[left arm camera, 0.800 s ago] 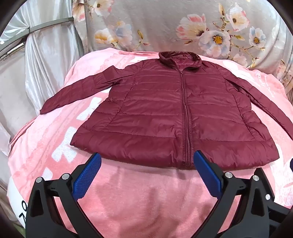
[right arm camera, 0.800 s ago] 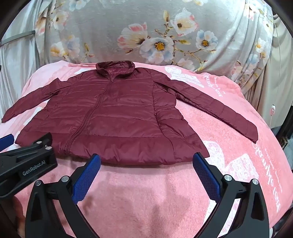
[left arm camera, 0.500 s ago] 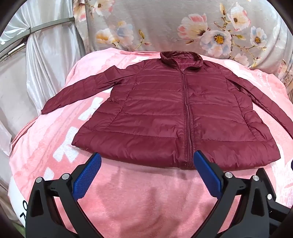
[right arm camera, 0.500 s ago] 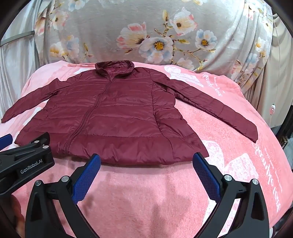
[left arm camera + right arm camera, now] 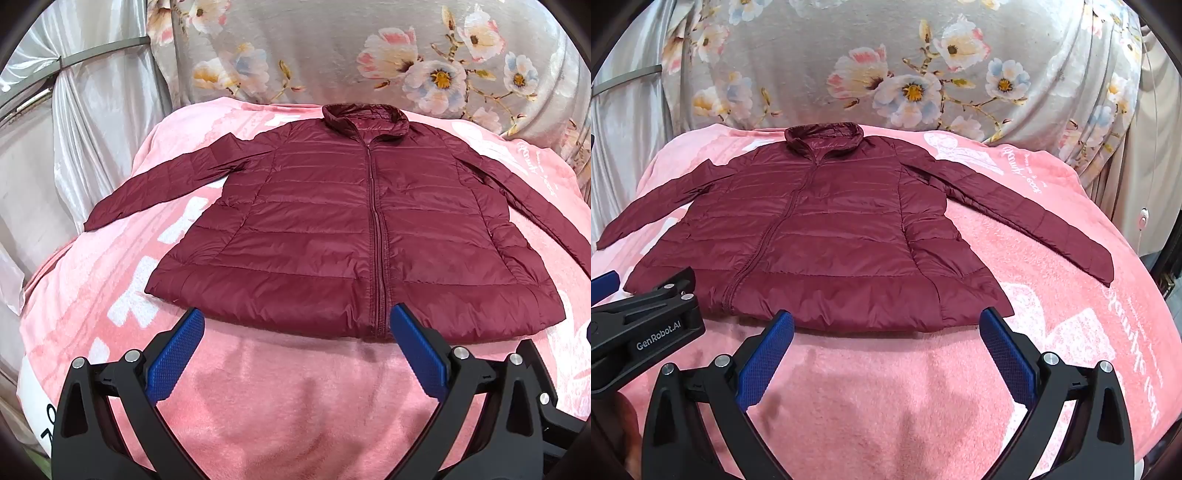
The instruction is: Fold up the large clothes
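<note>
A dark red quilted jacket (image 5: 332,236) (image 5: 820,236) lies flat and zipped on a pink blanket (image 5: 280,398) (image 5: 886,398), collar at the far side and both sleeves spread out to the sides. My left gripper (image 5: 295,325) hovers wide open just short of the hem, near the zip, with nothing between its blue pads. My right gripper (image 5: 886,325) is also wide open, short of the hem's right half. The left gripper's black body (image 5: 642,328) shows at the left edge of the right wrist view.
Grey cloth with a flower print (image 5: 406,62) (image 5: 908,81) hangs behind the blanket. Shiny pale curtain and a metal bar (image 5: 74,62) stand on the left. The blanket drops away at its left (image 5: 33,332) and right (image 5: 1145,295) edges.
Both grippers have drifted very slightly; the jacket sits a touch lower and nearer in the left wrist view. Nothing was gripped or let go.
</note>
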Available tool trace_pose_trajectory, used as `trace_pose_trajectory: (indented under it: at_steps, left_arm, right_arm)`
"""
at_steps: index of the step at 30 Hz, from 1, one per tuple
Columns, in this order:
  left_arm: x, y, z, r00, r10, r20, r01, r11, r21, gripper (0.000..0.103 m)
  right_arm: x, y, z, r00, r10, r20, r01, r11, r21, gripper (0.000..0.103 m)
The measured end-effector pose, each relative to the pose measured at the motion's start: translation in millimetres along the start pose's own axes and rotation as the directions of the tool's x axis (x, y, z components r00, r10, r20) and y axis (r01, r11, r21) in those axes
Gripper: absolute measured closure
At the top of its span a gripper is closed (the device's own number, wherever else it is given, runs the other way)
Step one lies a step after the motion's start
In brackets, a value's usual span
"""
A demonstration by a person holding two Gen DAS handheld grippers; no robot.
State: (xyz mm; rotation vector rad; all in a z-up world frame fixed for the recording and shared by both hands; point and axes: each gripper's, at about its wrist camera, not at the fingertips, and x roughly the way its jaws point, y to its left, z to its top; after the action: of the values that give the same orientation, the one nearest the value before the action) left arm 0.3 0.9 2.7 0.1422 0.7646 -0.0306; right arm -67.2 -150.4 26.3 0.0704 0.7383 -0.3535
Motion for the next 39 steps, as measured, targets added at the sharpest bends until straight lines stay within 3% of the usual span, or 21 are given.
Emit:
trace_pose_trajectory:
  at_steps: [39]
  left_arm:
    - [1.0,-6.8,-8.3,1.000,-0.001,-0.002,0.001,1.000,0.005,0.005]
  right_arm:
    - [2.9,0.7,-3.6,1.000,0.012,-0.004,-0.012,1.000,0.008,0.005]
